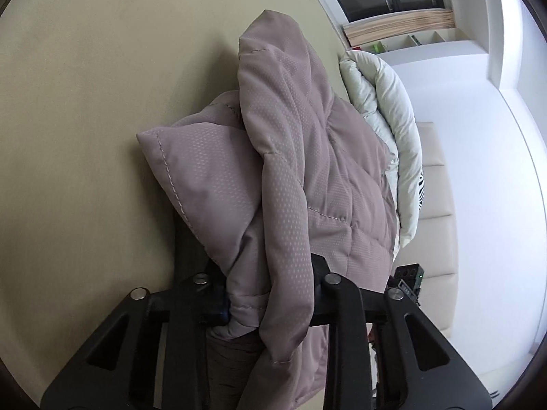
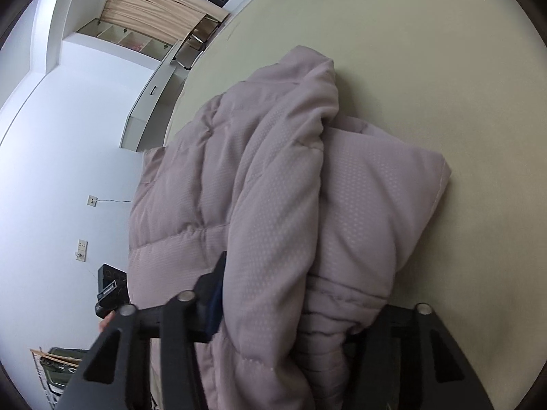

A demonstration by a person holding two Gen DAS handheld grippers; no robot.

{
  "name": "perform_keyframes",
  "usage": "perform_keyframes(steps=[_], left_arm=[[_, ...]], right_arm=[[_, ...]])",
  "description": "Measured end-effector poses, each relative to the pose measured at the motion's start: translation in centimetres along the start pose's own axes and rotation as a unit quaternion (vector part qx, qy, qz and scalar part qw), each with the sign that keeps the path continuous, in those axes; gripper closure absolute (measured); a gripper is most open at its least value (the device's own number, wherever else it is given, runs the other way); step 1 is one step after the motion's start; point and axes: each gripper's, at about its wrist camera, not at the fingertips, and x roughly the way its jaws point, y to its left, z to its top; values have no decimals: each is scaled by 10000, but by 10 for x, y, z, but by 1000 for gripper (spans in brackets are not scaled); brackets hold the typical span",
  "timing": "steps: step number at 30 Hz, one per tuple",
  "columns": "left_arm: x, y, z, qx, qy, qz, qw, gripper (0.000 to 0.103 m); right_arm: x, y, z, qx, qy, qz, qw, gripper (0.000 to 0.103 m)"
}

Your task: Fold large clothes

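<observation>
A mauve quilted puffer jacket hangs bunched over a beige bed surface. My left gripper is shut on a thick fold of the jacket near its bottom hem; the fabric hides the fingertips. In the right wrist view the same jacket drapes over my right gripper, which is shut on another bunch of its padded fabric. Only the right gripper's left finger shows; the other is covered by cloth. A sleeve or corner juts out sideways in both views.
A pale green-white duvet lies on the bed behind the jacket. A white wall, shelves and a wooden headboard panel stand beyond the bed edge. A small black device shows near the wall sockets.
</observation>
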Motion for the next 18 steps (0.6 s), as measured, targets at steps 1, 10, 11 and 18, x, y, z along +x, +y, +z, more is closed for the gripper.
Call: perform_keyframes(steps=[1, 10, 11, 18], left_arm=[[-5, -4, -6, 41, -3, 29, 10000, 79], [-73, -39, -95, 310, -71, -13, 9995, 81], [-80, -41, -108, 303, -61, -27, 9995, 81], [-120, -37, -207, 325, 12, -20, 9995, 81]], right_arm=[[-6, 7, -5, -15, -42, -26, 10000, 59], [-70, 44, -94, -236, -320, 421, 9983, 65], [-75, 46, -106, -241, -308, 447, 9982, 65], [-114, 40, -207, -35, -232, 599, 9979, 65]])
